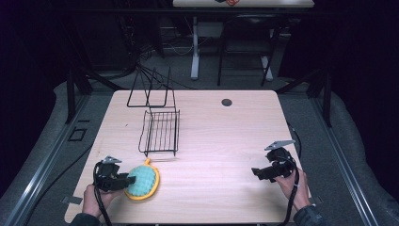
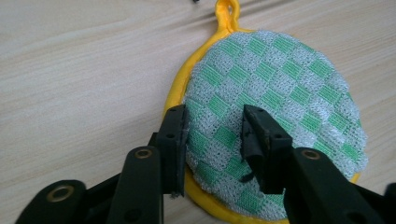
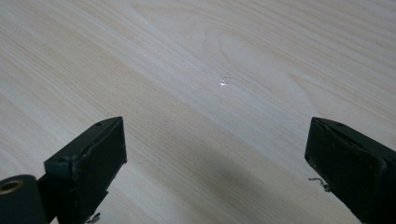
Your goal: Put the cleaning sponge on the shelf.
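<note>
Left fingers (image 2: 259,135) pinching checked scrubber (image 2: 275,93), right fingers (image 3: 93,154) spread wide over bare table (image 3: 210,70), wire rack (image 1: 160,132) behind in high view.

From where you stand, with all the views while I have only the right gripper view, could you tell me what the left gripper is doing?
Observer: The left gripper is at a round scrubbing pad, green-checked mesh with a yellow rim, with one jaw on the mesh and the other at the pad's edge.
Operator: Thank you. Is the pad lifted?
Observer: No, in the high view it lies flat on the table, near the front left corner.
Operator: Is anything else close by?
Observer: A black wire rack stands just behind the pad; the pad's yellow loop points toward it.
</note>
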The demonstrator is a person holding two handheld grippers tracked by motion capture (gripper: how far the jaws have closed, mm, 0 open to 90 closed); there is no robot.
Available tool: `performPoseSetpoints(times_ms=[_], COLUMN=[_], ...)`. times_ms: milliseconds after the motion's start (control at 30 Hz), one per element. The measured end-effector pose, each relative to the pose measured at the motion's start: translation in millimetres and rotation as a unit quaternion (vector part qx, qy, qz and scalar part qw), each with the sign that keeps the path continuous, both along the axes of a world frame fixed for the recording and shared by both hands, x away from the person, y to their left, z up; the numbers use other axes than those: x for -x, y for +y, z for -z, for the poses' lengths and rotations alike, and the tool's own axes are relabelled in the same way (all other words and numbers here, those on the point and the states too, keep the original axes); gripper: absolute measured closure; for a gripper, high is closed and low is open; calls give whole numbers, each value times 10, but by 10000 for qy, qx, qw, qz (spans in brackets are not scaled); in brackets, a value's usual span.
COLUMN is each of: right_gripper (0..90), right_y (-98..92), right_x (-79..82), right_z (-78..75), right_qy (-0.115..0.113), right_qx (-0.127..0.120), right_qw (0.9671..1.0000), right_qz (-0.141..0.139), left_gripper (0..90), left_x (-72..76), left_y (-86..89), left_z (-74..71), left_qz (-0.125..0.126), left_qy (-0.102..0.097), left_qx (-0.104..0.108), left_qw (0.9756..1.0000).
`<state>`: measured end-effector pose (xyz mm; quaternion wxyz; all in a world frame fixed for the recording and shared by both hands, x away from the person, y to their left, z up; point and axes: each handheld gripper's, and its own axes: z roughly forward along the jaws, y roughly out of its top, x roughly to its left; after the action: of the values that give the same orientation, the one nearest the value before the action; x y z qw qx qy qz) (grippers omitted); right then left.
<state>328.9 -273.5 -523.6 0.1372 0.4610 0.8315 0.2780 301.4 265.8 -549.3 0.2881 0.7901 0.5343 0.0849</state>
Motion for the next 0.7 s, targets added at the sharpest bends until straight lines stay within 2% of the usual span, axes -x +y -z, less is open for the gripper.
performPoseSetpoints(times_ms=[433,633,700], right_gripper=[52,58,61], right_y=[2,3,1], right_x=[9,12,10], right_z=[-18,-22,-20], right_qy=[-49,-50,-53], right_qx=[-1,-15,6], right_qw=[10000,10000,10000], right_qz=[-1,0,4], left_gripper=[807,839,844], left_x=[29,47,57], left_y=[-94,-119,-141], left_z=[-11,-19,-29], left_qz=[19,46,121], left_qy=[-100,-219,-314], left_qx=[-333,-447,-581], left_qw=[9994,9988,9977])
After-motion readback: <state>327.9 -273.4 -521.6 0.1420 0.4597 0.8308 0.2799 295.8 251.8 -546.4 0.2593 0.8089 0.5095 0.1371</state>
